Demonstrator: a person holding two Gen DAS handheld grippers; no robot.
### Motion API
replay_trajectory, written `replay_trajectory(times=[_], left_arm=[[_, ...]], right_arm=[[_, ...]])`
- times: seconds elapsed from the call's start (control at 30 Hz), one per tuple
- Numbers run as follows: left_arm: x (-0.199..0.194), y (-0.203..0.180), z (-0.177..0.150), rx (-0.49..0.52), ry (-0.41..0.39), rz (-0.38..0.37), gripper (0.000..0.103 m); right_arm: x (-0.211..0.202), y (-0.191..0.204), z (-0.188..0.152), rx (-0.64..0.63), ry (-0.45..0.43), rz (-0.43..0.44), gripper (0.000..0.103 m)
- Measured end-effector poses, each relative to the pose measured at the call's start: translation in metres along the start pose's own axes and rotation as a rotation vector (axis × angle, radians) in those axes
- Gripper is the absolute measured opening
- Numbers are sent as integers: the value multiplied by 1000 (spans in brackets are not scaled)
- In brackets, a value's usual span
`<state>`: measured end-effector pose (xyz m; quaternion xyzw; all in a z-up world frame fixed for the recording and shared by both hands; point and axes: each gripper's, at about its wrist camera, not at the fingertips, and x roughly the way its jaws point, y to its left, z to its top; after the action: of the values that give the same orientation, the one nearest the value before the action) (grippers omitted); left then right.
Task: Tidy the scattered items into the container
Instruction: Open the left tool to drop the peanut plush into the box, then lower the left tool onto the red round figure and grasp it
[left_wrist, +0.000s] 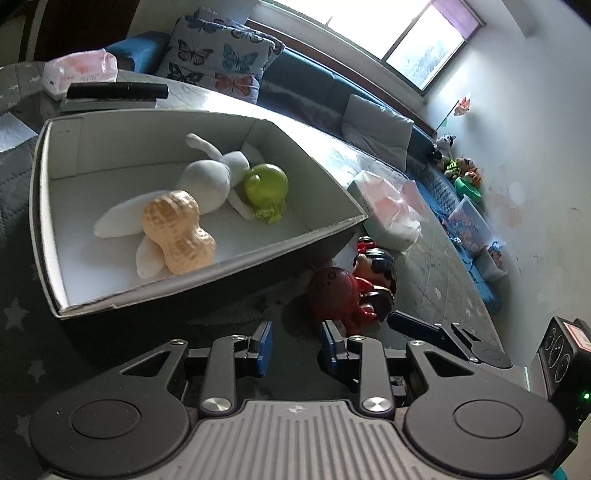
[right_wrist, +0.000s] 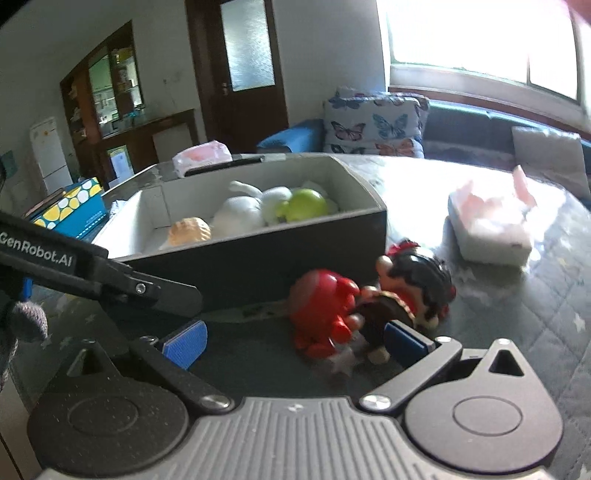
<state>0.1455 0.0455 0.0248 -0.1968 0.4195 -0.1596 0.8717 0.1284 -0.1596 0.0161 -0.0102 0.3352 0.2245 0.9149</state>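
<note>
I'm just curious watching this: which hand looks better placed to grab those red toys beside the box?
Probably the right gripper: its jaws are spread wide with the red toy between the fingers. The left gripper is narrower and points beside it.

Both rigs look identical: the left hand-held gripper (left_wrist: 296, 341) and the right hand-held gripper (right_wrist: 295, 343) are matte black linkage arms with silver screws, round black pivot caps and a grey ribbed plate at the base. Fingertips (right_wrist: 184, 349) wear ribbed blue pads. White "GenRobot.AI" lettering runs along one black arm, and a grey knit glove (right_wrist: 22, 325) pokes in.
</note>
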Motion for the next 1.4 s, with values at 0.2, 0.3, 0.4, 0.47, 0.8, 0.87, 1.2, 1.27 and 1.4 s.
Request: replay_trajectory(times=[0.2, 0.3, 0.4, 0.47, 0.8, 0.87, 1.2, 1.27, 1.4], left_arm=[[10, -1, 1, -16, 16, -4, 32], [12, 0, 2, -22, 18, 0, 32], [12, 2, 2, -26, 18, 4, 32], [11, 3, 3, -26, 16, 6, 32], [11, 5, 5, -34, 15, 4, 32], [11, 4, 6, -34, 14, 1, 32], [13, 4, 6, -35, 20, 4, 32], [13, 3, 6, -35, 22, 2, 32], [14, 3, 7, -36, 19, -4, 33]], right_arm=[[1, 0, -5, 11, -7, 25, 103], [3, 4, -5, 1, -12, 43, 103], [5, 8, -5, -18, -13, 54, 103], [6, 10, -5, -22, -14, 68, 103], [2, 26, -3, -91, -31, 97, 103], [3, 23, -1, -83, -28, 87, 103], [15, 11, 2, -56, -1, 71, 103], [14, 8, 1, -52, -6, 56, 103], [14, -3, 2, -34, -5, 23, 103]])
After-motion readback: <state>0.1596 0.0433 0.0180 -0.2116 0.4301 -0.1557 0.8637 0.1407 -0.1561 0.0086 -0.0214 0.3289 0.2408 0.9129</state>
